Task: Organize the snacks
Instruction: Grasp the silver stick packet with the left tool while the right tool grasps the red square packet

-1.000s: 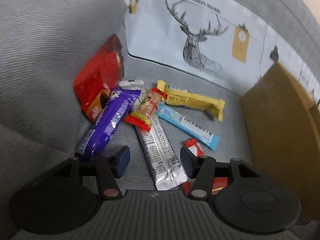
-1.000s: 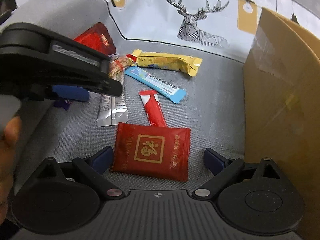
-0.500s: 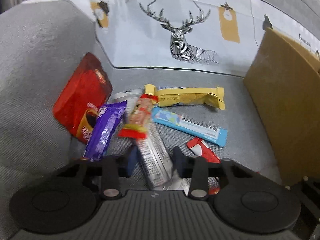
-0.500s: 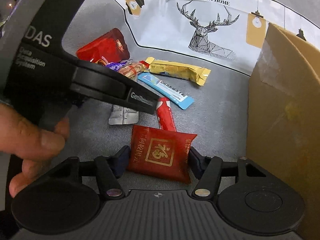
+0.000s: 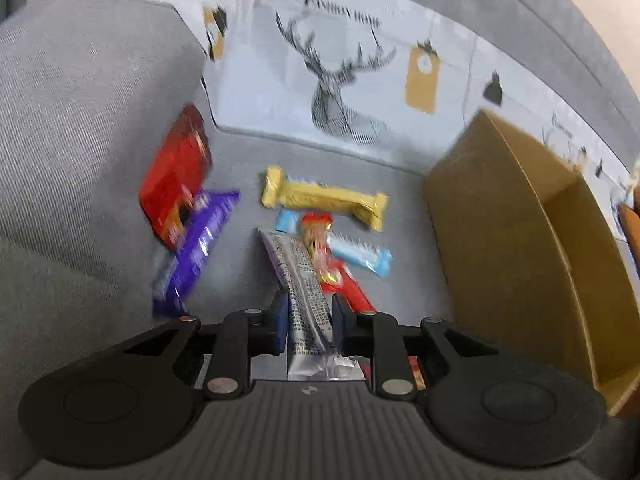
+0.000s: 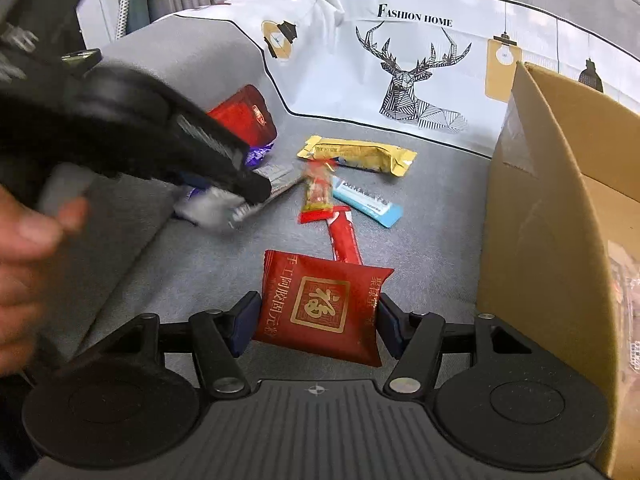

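Two grippers: each has its blue pads pressed on a snack, above a grey sofa seat [image 6: 432, 208].
Left gripper [image 5: 308, 320]: narrowly closed, pinching the near part of a silver sachet [image 5: 306, 300] that runs forward between its pads, the crimped end poking out behind them.
Right gripper [image 6: 314, 320]: closed about halfway, clamping a red square packet [image 6: 320, 306] by its two side edges; the packet fills the gap between the pads.
Loose snacks: a yellow bar [image 6: 360, 156] lies nearest the seat's back edge, a light-blue bar [image 6: 368, 202] just in front of it, a small red-and-yellow candy [image 6: 318, 194] beside that, a red stick [image 6: 344, 238] touching the candy's near end.
Left edge of seat: a red bag [image 5: 176, 176] leans on the armrest, a purple bar [image 5: 196, 248] overlapping its lower end.
Cardboard box [image 6: 552, 208]: stands open at the seat's right edge, right of both grippers.
Deer-print cloth [image 6: 400, 60]: drapes the backrest.
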The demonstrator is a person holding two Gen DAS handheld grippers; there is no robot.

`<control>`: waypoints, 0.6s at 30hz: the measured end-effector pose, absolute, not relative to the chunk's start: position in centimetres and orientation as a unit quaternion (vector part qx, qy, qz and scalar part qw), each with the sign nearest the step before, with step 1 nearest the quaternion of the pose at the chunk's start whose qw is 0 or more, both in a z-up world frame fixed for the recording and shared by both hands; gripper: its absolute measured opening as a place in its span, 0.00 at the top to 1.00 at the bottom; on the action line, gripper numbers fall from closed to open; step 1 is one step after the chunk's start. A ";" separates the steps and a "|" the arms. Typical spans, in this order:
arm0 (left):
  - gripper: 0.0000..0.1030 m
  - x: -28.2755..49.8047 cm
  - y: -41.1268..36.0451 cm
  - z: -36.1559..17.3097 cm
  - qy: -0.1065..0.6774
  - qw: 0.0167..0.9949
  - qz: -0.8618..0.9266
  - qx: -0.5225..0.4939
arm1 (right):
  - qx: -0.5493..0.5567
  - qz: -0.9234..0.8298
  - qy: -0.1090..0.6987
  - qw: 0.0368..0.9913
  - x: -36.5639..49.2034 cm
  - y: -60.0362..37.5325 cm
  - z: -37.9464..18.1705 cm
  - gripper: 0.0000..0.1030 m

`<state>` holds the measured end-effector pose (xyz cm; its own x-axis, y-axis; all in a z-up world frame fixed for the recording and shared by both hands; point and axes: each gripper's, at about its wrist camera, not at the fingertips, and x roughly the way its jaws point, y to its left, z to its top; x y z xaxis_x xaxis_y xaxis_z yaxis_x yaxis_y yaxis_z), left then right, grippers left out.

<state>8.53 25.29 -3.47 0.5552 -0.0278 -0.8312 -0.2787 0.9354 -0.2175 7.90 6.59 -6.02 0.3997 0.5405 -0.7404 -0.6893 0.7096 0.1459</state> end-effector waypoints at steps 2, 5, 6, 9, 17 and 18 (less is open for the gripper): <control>0.75 8.9 24.4 -3.8 0.494 0.855 0.081 -0.132 | -0.098 0.369 0.416 0.825 8.1 6.4 -6.3 0.38; 0.70 9.5 23.4 -5.0 0.534 0.835 0.094 -0.091 | -0.104 0.377 0.432 0.813 8.4 6.4 -6.8 0.37; 0.67 9.6 23.3 -5.3 0.538 0.833 0.100 -0.082 | -0.108 0.380 0.435 0.809 8.3 6.5 -7.0 0.37; 0.55 10.1 23.1 -5.8 0.540 0.830 0.109 -0.086 | -0.105 0.384 0.449 0.800 8.4 6.6 -7.4 0.35; 0.50 12.0 22.9 -7.6 0.563 0.813 0.122 -0.077 | -0.115 0.390 0.459 0.790 8.5 7.1 -8.3 0.32; 0.50 12.1 22.8 -7.7 0.563 0.814 0.123 -0.074 | -0.118 0.391 0.458 0.790 8.5 7.1 -8.3 0.32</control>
<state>12.08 22.80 -7.69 0.3369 0.1169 -0.9343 -0.2833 0.9589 0.0179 8.50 7.12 -8.31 0.2748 0.5104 -0.8149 -0.7260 0.6658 0.1722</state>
